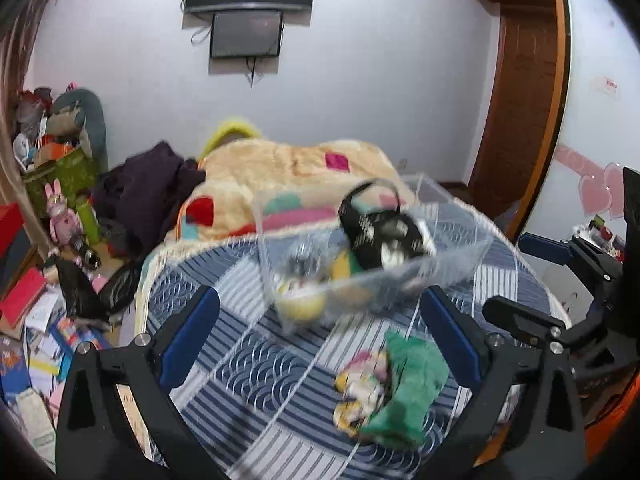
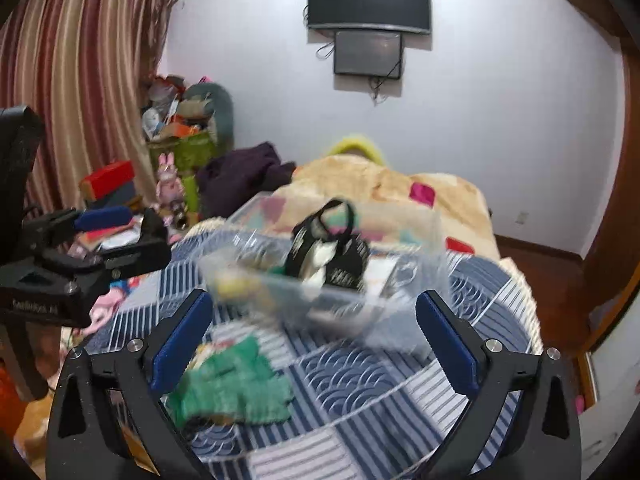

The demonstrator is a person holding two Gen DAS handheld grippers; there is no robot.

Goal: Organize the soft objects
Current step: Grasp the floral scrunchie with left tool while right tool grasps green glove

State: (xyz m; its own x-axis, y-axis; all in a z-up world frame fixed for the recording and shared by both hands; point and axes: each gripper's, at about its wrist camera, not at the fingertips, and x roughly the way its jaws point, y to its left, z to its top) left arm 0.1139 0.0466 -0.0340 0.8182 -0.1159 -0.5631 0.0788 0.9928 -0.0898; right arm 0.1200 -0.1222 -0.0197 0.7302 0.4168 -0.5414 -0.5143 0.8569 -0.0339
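Both my grippers, left and right, stand spread and empty over the bed; the green toy lies nearest my left jaws, lengthwise toward the bin beyond.

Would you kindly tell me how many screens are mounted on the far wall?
2. A large dark screen hangs high on the wall, and a smaller screen sits directly beneath it, with cables dangling at their sides.
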